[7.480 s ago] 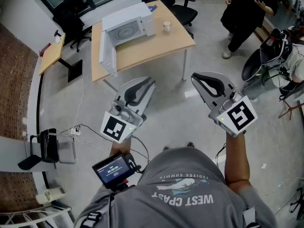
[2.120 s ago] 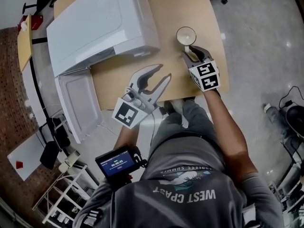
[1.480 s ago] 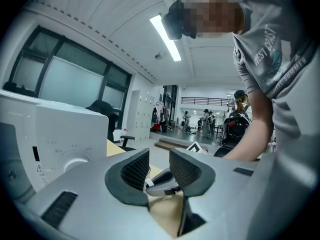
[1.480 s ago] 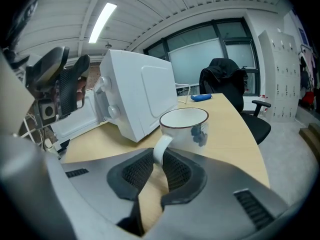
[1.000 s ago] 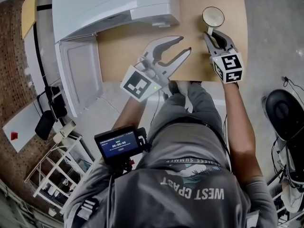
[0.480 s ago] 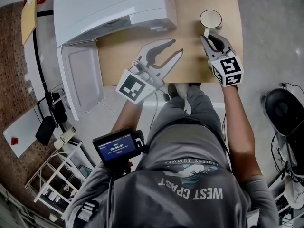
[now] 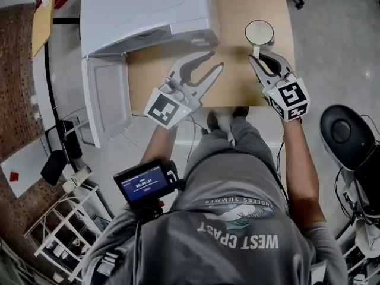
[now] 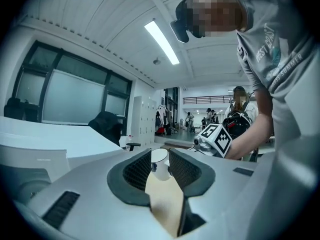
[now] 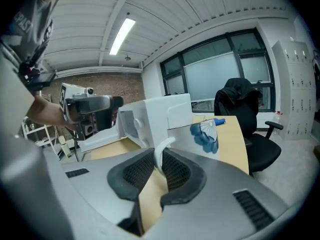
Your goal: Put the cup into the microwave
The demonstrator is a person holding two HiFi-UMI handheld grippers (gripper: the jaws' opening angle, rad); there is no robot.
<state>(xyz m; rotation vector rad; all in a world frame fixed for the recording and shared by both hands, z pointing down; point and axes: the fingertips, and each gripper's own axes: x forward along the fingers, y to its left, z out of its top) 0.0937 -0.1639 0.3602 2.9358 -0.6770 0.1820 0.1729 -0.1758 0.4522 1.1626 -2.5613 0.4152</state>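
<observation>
A white cup (image 7: pixel 259 32) with a blue print (image 9: pixel 197 136) is held by its handle over the wooden table (image 7: pixel 237 85). My right gripper (image 7: pixel 261 51) (image 9: pixel 159 156) is shut on that handle, and the pads press it from both sides. The white microwave (image 7: pixel 148 10) (image 9: pixel 145 116) stands to the left of the cup, with its door (image 7: pixel 107 103) swung wide open past the table's edge. My left gripper (image 7: pixel 215 60) (image 8: pixel 159 151) hovers open and empty in front of the microwave. It points toward the cup (image 8: pixel 159 165).
A black office chair (image 9: pixel 242 109) stands beyond the table's far end, and a small blue object (image 9: pixel 220 120) lies on the tabletop. A dark round seat (image 7: pixel 347 135) is on the floor at the right. A wire rack (image 7: pixel 65 242) stands at the lower left.
Both grippers have risen toward the head camera. The cup has come up off the table with the right gripper. The left gripper stays open.
</observation>
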